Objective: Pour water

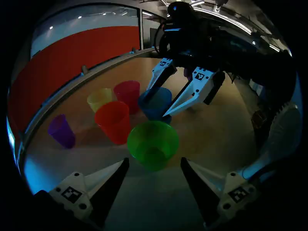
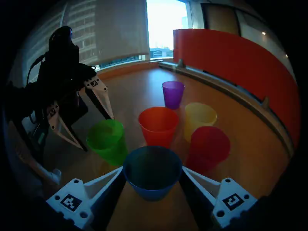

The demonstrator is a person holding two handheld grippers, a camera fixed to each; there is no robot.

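Right tool (image 2: pixel 153 169) around upright blue cup (image 2: pixel 153 186)

The left gripper view looks low across the table (image 1: pixel 215 134), close behind the green cup (image 1: pixel 153 144), toward the red wall panel (image 1: pixel 77 57). The right gripper view faces the opposite way, close behind the blue cup (image 2: pixel 152 171), toward the window (image 2: pixel 165 27). Both cups appear in both views.

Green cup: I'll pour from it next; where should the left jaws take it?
Likely its side wall under the rim, coming in from the left gripper's side. The green cup stands upright and tapers downward; the orange cup crowds its far left.
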